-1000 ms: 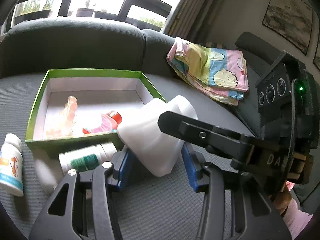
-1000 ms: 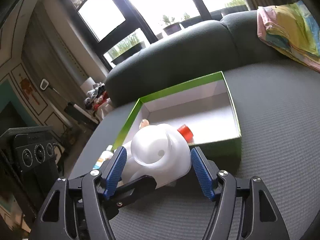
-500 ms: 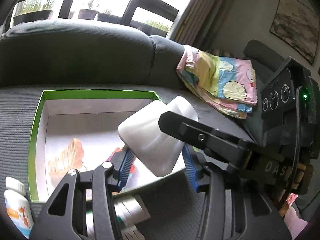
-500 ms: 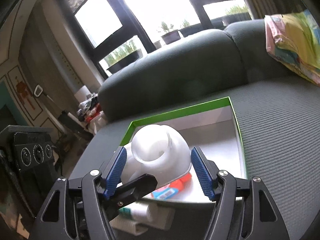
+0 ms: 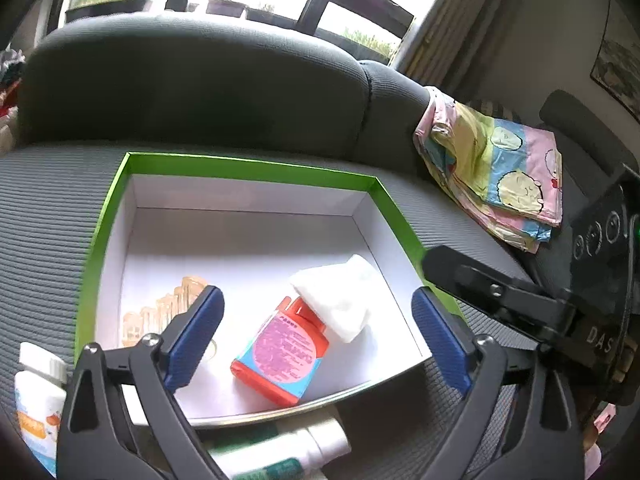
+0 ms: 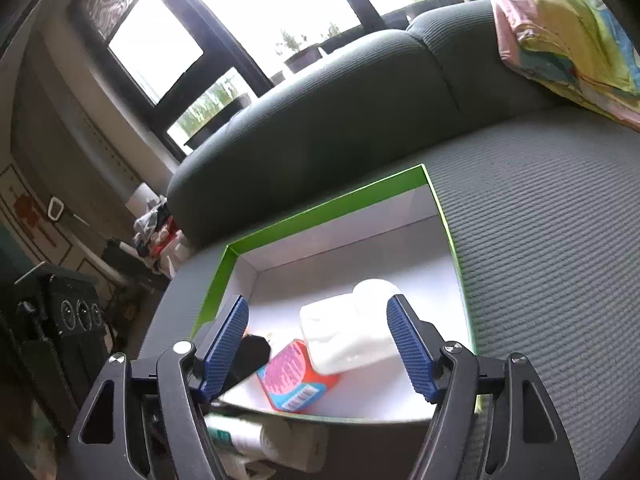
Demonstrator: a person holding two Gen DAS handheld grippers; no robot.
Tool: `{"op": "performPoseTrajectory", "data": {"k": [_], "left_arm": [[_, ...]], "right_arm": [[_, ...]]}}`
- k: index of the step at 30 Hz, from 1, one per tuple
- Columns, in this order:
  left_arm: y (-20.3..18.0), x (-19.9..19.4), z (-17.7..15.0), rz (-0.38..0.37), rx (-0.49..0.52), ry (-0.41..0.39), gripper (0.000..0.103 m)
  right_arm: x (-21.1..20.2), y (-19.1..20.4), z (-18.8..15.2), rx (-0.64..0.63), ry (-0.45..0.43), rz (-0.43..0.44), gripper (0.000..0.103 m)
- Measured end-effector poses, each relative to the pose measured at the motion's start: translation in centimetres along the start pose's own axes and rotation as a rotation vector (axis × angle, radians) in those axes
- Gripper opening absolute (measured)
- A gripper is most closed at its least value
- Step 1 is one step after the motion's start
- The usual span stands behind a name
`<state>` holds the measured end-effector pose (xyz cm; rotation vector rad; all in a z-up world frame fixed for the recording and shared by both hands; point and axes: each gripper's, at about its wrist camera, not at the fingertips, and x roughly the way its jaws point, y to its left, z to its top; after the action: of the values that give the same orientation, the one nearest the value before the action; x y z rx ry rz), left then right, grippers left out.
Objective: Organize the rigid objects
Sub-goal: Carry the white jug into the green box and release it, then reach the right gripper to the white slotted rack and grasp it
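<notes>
A green-edged box with a white inside (image 5: 248, 168) (image 6: 332, 208) sits on the grey sofa seat. A white plastic jug (image 5: 340, 300) (image 6: 352, 336) lies in it, leaning on a red bottle with a pink and blue label (image 5: 284, 352) (image 6: 296, 380). A clear orange bottle (image 5: 160, 312) lies at the box's left. My left gripper (image 5: 316, 344) is open above the box's front, and so is my right gripper (image 6: 320, 348). Neither touches the jug.
A white and green tube (image 5: 280, 456) (image 6: 256, 440) lies on the seat in front of the box. A white bottle with an orange label (image 5: 36, 400) stands at the left. A folded colourful cloth (image 5: 500, 168) (image 6: 568, 40) lies on the sofa at the right.
Both grippers carried the white jug up and over the box, then opened. The jug now lies in the box against the red bottle.
</notes>
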<state>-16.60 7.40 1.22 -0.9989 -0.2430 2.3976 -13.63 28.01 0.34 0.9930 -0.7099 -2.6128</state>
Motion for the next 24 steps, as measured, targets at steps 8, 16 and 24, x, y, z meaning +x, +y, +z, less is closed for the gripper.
{"op": "performPoseTrajectory", "data": {"k": [8, 16, 24], "left_arm": [[-1.0, -3.0, -0.8, 0.081, 0.055, -0.055, 0.102], [-1.4, -6.5, -1.5, 0.135, 0.042, -0.1, 0.102], [-1.6, -8.5, -3.6, 0.204, 0.061, -0.081, 0.102]], "right_arm": [[-3.5, -0.5, -1.9, 0.013, -0.034, -0.001, 0.074], [-6.5, 0.2, -4.0, -0.032, -0.044, -0.019, 0.074], [-8.1, 0.5, -6.0, -0.029, -0.036, -0.002, 0.074]]}}
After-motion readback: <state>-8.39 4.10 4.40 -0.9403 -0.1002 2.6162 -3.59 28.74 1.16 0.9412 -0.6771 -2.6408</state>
